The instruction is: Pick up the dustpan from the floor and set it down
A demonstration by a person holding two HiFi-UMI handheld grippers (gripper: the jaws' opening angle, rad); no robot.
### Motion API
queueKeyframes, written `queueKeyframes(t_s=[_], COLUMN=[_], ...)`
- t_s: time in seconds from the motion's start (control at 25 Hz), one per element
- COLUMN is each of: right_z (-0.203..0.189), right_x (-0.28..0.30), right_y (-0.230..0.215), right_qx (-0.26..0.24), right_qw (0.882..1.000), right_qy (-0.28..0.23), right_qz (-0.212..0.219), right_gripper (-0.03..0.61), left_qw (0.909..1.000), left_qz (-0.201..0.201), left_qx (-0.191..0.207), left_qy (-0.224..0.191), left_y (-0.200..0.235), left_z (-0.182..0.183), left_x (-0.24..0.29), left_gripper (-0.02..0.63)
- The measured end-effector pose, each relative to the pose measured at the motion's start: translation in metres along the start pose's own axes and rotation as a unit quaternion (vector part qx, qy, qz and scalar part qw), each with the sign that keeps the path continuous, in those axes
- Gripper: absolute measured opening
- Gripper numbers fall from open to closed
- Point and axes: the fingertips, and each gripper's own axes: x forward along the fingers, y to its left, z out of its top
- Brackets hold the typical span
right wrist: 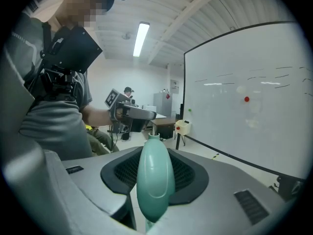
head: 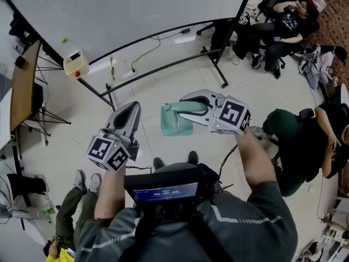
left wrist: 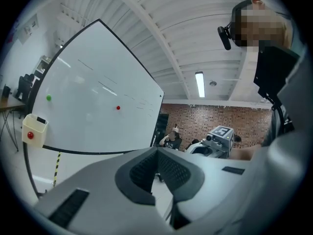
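Bright, even indoor light, cast by long ceiling lamps (left wrist: 200, 83), shadows kept faint on the pale floor (head: 256, 100), thin lamp streaks reflected on the whiteboard (right wrist: 244, 89), both gripper views bulged and ringed in black — nearest parts slightly softened.

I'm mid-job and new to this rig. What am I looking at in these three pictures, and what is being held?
There is no robot arm here: a person carries a two-jaw gripper in each hand. The head view looks steeply down from the person's head at the tiled floor. The other two pictures come from cameras that ride on each gripper and look along its jaws. The right gripper is clamped on the handle of the green dustpan, held up off the floor. The left gripper has its jaws together with nothing in them. A whiteboard stands ahead, and people sit around the room.
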Motion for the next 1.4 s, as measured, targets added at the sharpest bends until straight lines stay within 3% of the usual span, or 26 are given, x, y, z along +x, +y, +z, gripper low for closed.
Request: queueKeyframes(t_s=[0.44, 0.76, 0.92, 1.4], right_z=[-0.001, 0.008, 0.009, 0.010], right_x=[0.000, -0.008, -0.007, 0.029], right_y=[-0.013, -0.011, -0.012, -0.031], right_qx=[0.004, 0.004, 0.002, 0.003], right_qw=[1.000, 1.000, 1.000, 1.000], right_qy=[-0.008, -0.011, -0.012, -0.011], right_qz=[-0.003, -0.002, -0.003, -0.010], right_gripper=[0.166, 0.166, 0.166, 0.164], left_qw=[0.9996, 0.9995, 0.9999, 0.9999], left_qz=[-0.013, 0.010, 0.007, -0.005], left_qx=[0.017, -0.029, -0.013, -0.013], left_qy=[0.020, 0.004, 0.002, 0.007], left_y=[0.008, 0.019, 0.021, 0.048], left_z=[-0.009, -0.001, -0.001, -0.001], left_x=[0.002, 0.001, 0.003, -0.004], left_gripper=[0.031, 0.032, 0.034, 0.034])
